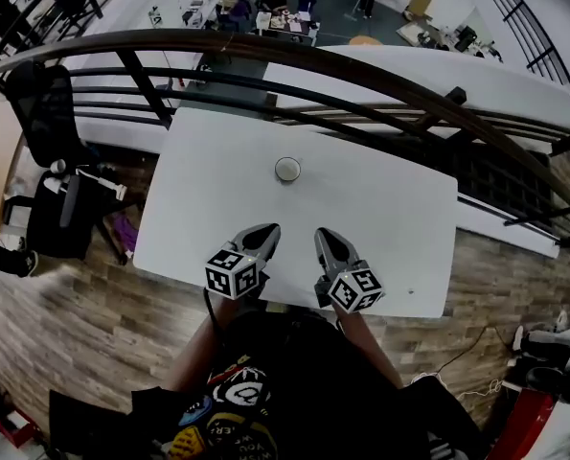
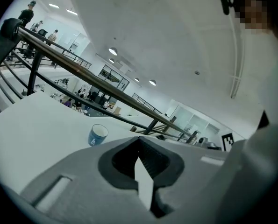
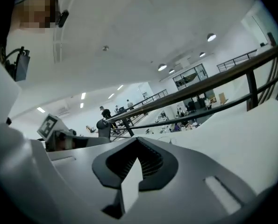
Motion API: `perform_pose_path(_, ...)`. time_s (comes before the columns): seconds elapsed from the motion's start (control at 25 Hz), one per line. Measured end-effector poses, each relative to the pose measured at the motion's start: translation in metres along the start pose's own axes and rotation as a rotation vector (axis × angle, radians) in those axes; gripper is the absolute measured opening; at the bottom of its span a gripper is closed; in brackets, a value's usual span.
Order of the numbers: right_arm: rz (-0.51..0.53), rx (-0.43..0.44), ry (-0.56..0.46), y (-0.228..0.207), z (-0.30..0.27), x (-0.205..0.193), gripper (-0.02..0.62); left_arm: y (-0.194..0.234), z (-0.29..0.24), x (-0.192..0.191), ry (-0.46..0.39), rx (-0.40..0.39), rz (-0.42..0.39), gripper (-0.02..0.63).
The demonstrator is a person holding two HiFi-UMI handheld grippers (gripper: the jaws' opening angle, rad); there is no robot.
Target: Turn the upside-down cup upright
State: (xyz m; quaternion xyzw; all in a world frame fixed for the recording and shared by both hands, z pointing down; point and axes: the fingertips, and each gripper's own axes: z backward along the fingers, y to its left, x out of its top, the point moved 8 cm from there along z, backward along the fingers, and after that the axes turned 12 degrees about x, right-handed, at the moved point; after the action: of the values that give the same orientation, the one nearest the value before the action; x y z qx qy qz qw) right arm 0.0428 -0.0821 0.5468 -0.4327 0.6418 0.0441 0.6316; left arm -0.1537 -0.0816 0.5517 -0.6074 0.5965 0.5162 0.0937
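Note:
A blue cup (image 1: 287, 169) with a white inside stands upright, mouth up, at the middle of the white table (image 1: 380, 218), towards its far side. In the left gripper view the cup (image 2: 97, 135) shows left of and beyond the jaws, apart from them. My left gripper (image 1: 266, 230) hovers over the near edge of the table, shut with nothing between its jaws (image 2: 139, 140). Beside it my right gripper (image 1: 324, 237) is also shut and empty (image 3: 138, 140). Both grippers point towards the cup from well short of it.
A dark curved railing (image 1: 361, 75) runs just behind the table, with a lower floor and people beyond it. A black chair (image 1: 50, 113) and bags stand left of the table on the wooden floor (image 1: 83, 324). The person's body fills the near side.

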Motion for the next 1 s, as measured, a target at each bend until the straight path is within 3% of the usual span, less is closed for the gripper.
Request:
perform_pose_path(0.16, -0.02, 0.071, 0.001, 0.02, 0.041, -0.006, -0.002, -0.065, -0.007, -0.005, -0.032, -0.01, -0.105, 0.005)
perform_pose_path(0.4, -0.022, 0.158, -0.019, 0.02, 0.132, -0.002, -0.002, -0.164, 0.013, -0.06, -0.053, 0.014, -0.232, 0.005)
perform_pose_path(0.48, -0.034, 0.184, -0.032, 0.021, 0.16, -0.003, -0.002, -0.184, 0.032, -0.073, -0.076, 0.028, -0.22, 0.005)
perform_pose_path(0.6, -0.05, 0.23, -0.028, 0.027, 0.178, -0.013, -0.002, -0.19, 0.062, -0.093, -0.107, 0.086, -0.151, 0.005)
perform_pose_path(0.76, -0.028, 0.265, -0.031, 0.04, 0.183, -0.016, -0.003, -0.182, 0.079, -0.118, -0.081, 0.163, -0.182, 0.006)
perform_pose_path(0.88, 0.011, 0.271, -0.05, 0.058, 0.189, -0.011, -0.003, -0.177, 0.093, -0.113, -0.099, 0.15, -0.155, 0.006)
perform_pose_path(1.0, 0.03, 0.233, -0.048, 0.073, 0.193, -0.006, -0.002, -0.187, 0.105, -0.096, -0.132, 0.119, -0.191, 0.005)
